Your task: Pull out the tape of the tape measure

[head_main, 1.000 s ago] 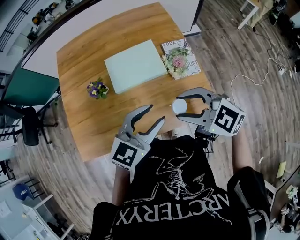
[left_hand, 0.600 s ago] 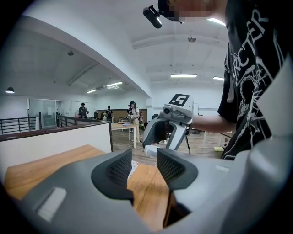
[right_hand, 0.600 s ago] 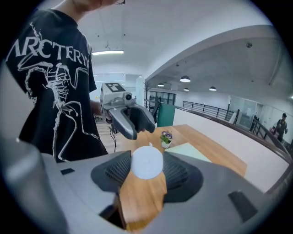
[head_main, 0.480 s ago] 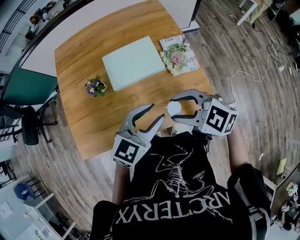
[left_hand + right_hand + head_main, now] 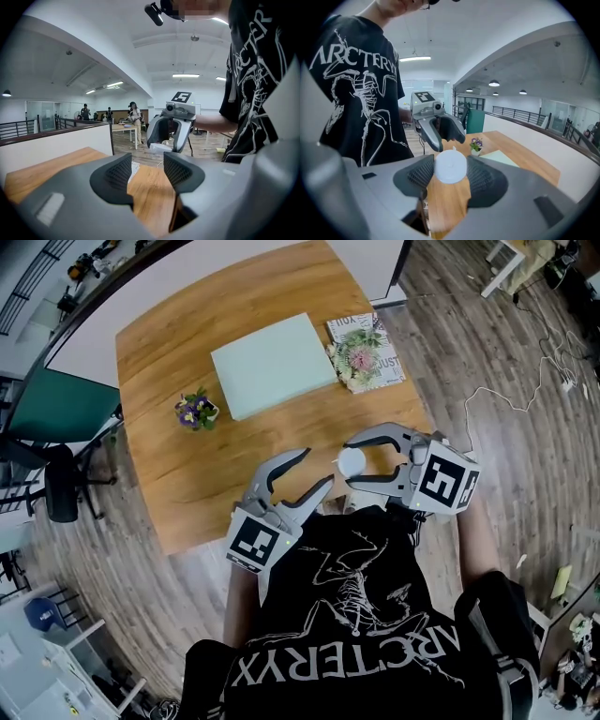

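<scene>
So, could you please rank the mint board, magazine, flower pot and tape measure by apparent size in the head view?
1. mint board
2. magazine
3. flower pot
4. tape measure, smallest even though held up nearer the camera

The left gripper [image 5: 146, 169], its jaws just opening wider with nothing between them over the wooden table [image 5: 151, 193], is facing the right gripper [image 5: 167, 143] straight ahead, which is holding the white tape measure [image 5: 158, 149].
</scene>
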